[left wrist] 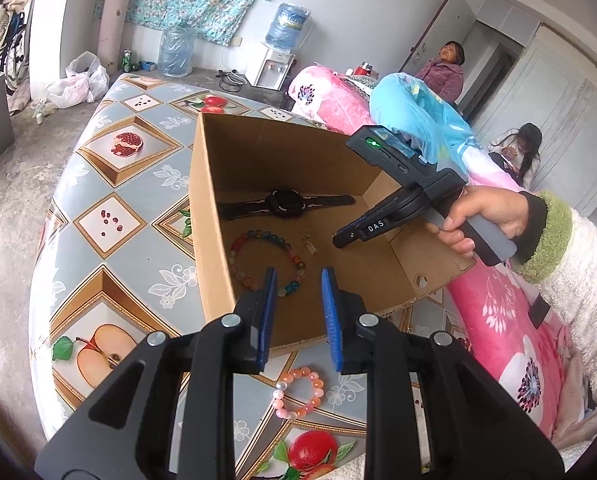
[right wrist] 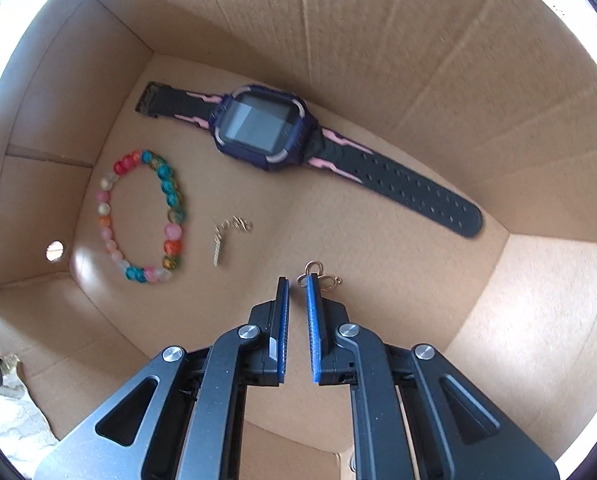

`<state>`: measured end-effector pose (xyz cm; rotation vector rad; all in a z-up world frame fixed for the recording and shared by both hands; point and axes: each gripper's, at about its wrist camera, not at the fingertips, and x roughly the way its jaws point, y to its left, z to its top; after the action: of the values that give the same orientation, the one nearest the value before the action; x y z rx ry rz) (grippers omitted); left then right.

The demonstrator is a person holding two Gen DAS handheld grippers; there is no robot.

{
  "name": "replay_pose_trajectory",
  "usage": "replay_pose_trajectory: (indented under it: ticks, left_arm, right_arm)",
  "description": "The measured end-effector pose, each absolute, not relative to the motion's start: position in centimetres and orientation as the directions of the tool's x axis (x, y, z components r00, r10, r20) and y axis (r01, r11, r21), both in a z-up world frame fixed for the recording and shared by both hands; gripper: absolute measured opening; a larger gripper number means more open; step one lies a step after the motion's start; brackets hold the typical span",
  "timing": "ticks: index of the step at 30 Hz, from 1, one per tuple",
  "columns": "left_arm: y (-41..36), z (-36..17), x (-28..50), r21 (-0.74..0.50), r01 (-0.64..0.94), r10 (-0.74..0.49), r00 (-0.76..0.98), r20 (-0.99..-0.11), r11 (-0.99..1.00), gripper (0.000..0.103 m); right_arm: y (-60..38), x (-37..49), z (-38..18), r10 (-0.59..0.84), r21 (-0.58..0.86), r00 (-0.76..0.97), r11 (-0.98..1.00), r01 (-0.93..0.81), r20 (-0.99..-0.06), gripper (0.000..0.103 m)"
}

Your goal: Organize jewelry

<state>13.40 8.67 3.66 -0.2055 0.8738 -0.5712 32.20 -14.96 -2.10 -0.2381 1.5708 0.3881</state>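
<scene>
Inside the open brown cardboard box (right wrist: 418,60) already lay a dark purple-and-pink smartwatch (right wrist: 266,126), a multicoloured glass-bead bracelet (right wrist: 142,216) and a small gold bar pendant (right wrist: 220,246). The right gripper (right wrist: 297,286) hovered low over the box floor, jaws narrowly apart, beside a thin gold wire earring (right wrist: 318,274) that seemed released, not pinched. The left gripper (left wrist: 298,280) was open and empty. A pink bead bracelet (left wrist: 298,394) remained outside on the fruit-patterned tablecloth (left wrist: 118,208).

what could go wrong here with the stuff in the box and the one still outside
The small gold wire piece sits right at the tip of the right tool, whose jaws are slightly apart; it could snag and lift out on withdrawal. The pink bracelet still lies on the table, beneath the open left tool, so it could be missed.
</scene>
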Motion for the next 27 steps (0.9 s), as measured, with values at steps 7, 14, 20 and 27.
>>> replay_pose_trajectory:
  ticks: [7, 14, 20, 27]
  left_arm:
    - [7.9, 4.2, 11.3, -0.383, 0.407, -0.554, 0.512, -0.657, 0.83, 0.022]
    - [5.6, 3.4, 7.5, -0.37, 0.481, -0.595, 0.499, -0.629, 0.795, 0.022]
    - [1.5, 0.8, 4.8, -0.293, 0.549, -0.58, 0.471, -0.665, 0.782, 0.023]
    - [-3.6, -2.4, 3.8, -0.137, 0.603, -0.496, 0.482, -0.723, 0.786, 0.023]
  right_arm:
    - [-14.3, 34.4, 2.5, 0.173, 0.146, 0.034, 0.908, -0.393, -0.984, 0.009]
    - [-20.1, 28.3, 15.8, 0.361, 0.219, 0.288, 0.878, -0.425, -0.887, 0.01]
    - [-25.2, 15.6, 18.6, 0.512, 0.324, 0.485, 0.847, -0.421, -0.709, 0.01]
    - [-28.3, 7.5, 8.2, 0.443, 0.403, 0.555, 0.893, -0.201, -0.704, 0.011]
